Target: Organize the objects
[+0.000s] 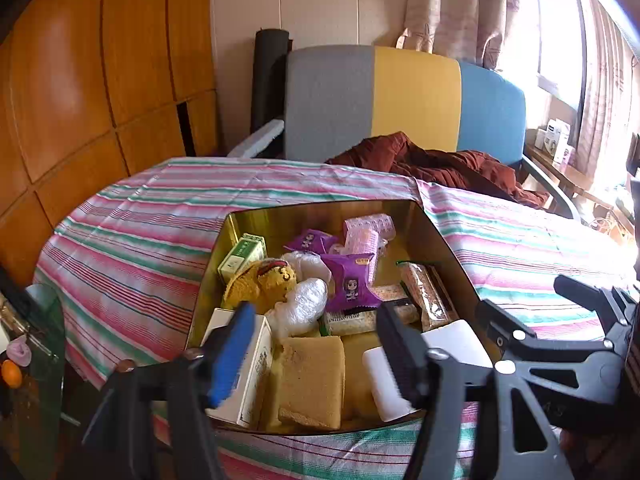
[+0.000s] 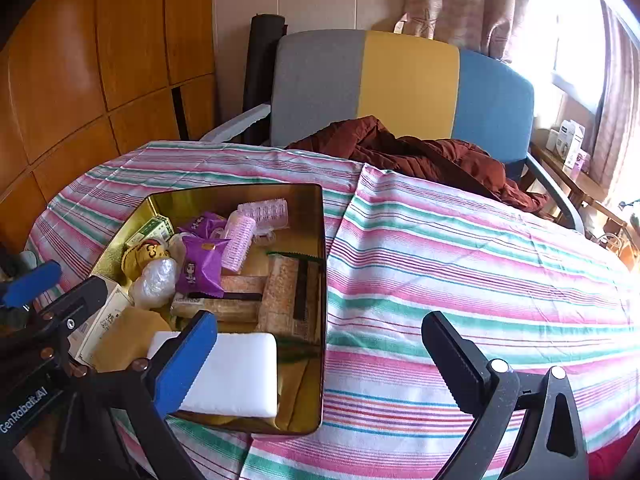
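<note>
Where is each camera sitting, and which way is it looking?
Left wrist: sits on the left gripper, looks forward over the gold tin; its own open fingers show, plus the right gripper.
Right wrist: sits on the right gripper, looks across the striped cloth, tin at left; its open fingers and the left gripper show.
Both share: tin, white block, purple packet, chair.

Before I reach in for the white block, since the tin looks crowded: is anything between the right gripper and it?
Nothing visible blocks it. The white block lies uncovered at the near end of the gold tin, on top of the yellow sponge. The open right gripper hovers empty, its blue finger over the block's near corner.
</note>
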### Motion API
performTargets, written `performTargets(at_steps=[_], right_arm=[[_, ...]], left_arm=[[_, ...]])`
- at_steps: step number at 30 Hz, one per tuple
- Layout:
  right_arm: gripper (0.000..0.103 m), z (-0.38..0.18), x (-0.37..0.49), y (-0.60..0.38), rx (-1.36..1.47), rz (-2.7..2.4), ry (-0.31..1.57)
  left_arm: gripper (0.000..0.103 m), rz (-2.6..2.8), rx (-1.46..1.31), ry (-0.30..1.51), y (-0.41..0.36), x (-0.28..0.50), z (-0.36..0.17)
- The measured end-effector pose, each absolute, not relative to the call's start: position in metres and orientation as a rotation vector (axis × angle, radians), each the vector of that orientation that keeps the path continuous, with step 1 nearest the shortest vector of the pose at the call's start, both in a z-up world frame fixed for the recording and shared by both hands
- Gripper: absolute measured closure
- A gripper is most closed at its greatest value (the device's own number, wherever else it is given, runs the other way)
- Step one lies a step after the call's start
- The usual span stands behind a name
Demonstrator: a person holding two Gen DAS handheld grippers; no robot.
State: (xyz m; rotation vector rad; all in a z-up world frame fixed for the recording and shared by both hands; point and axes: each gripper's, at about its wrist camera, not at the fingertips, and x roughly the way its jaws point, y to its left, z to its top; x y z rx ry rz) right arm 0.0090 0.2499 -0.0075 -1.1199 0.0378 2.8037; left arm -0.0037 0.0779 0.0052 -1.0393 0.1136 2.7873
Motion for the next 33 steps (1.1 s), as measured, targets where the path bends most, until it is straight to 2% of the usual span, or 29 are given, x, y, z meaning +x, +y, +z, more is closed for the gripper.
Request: performTargets(at_steps=[10, 33], right_arm=[[0.000, -0.016, 0.021, 0.258, -1.137, 2.782, 0.079], [0.000, -0.014, 0.018, 0.252, -1.134, 2.783, 0.045]], left_arm=[[0.035, 2.809, -1.050, 0.081, 0.074, 0.003, 0.007], [0.035, 2.819, -1.045, 0.089, 0.064, 0.001, 0.005]])
